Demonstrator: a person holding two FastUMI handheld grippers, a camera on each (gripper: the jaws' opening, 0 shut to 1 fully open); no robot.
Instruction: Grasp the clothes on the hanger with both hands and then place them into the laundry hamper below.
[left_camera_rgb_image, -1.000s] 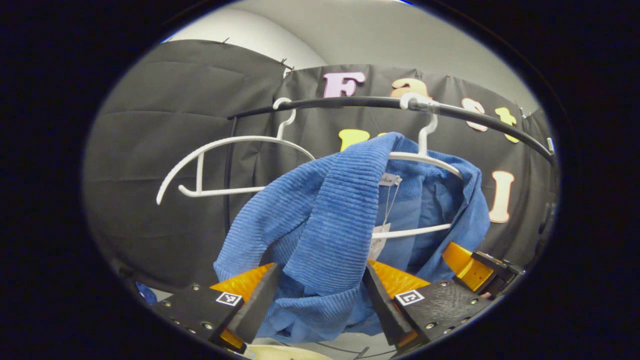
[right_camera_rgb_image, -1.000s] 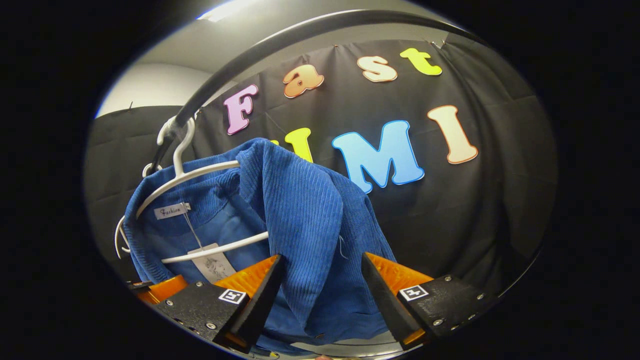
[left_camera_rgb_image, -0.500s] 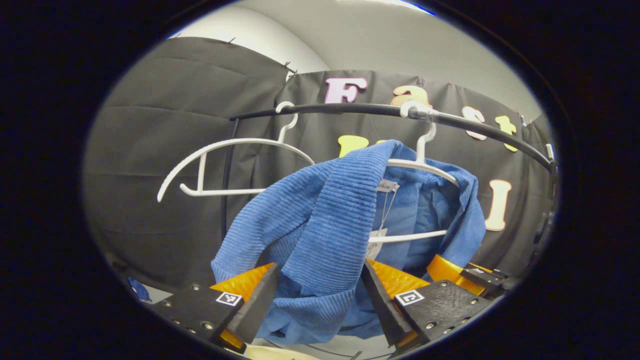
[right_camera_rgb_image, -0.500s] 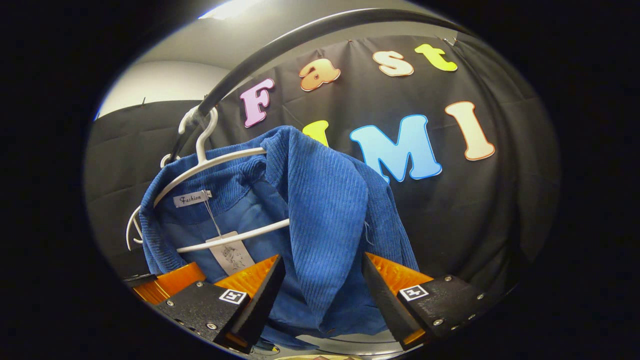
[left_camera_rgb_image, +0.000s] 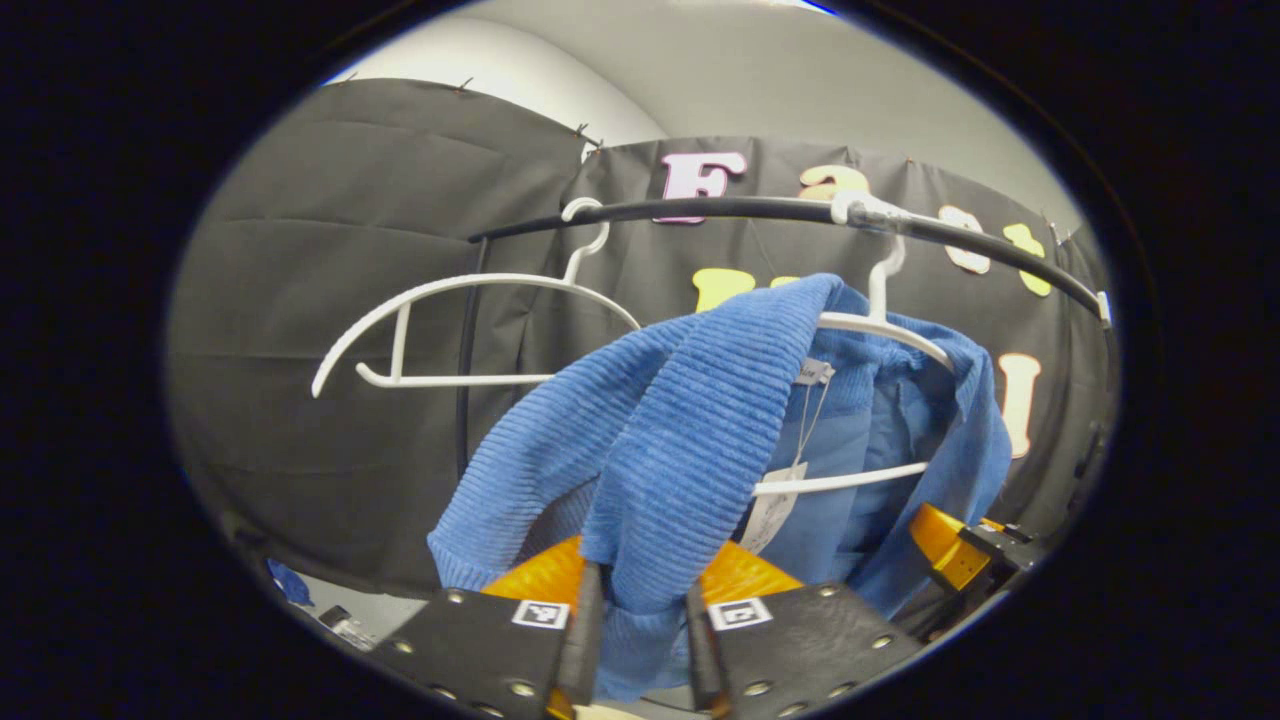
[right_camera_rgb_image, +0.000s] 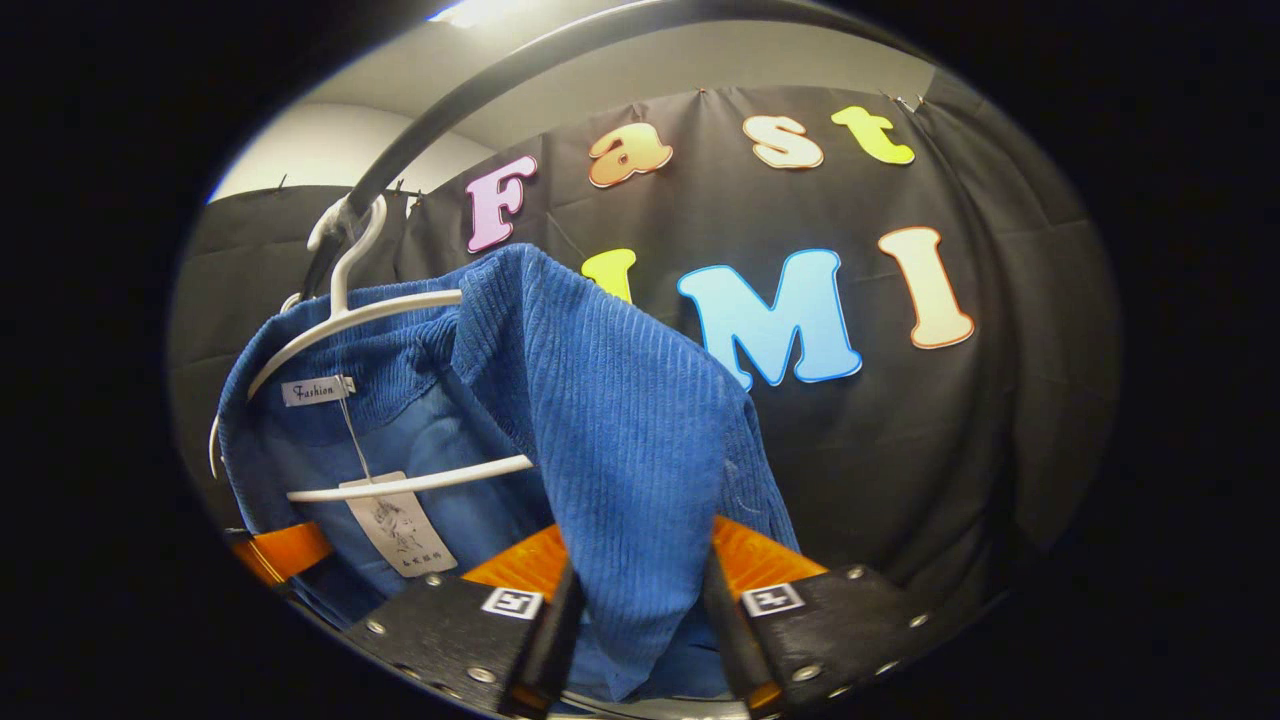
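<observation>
The blue corduroy garment (left_camera_rgb_image: 700, 420) hangs on a white hanger (left_camera_rgb_image: 880, 325) under the black rail (left_camera_rgb_image: 740, 208); its lower hem is cut off below both grippers. The left gripper (left_camera_rgb_image: 640, 640), tilted up towards the rail, is clamped on one fabric fold; the right gripper (right_camera_rgb_image: 635, 625), likewise upturned, pinches the other shoulder fold (right_camera_rgb_image: 620, 420). An empty hanger (left_camera_rgb_image: 450, 330) hangs beside the garment on the rail.

In your left gripper view, the rail (left_camera_rgb_image: 740, 208) crosses the upper middle of the frame. A bare hanger (left_camera_rgb_image: 450, 330) hangs from it at centre left. To its right, the garment (left_camera_rgb_image: 690, 430) hangs on a second hanger (left_camera_rgb_image: 880, 325), draping down to bottom centre, where it sits between your left gripper (left_camera_rgb_image: 640, 630) fingers. In your right gripper view, the garment fills lower left and runs down between your right gripper (right_camera_rgb_image: 635, 625) fingers at bottom centre.
</observation>
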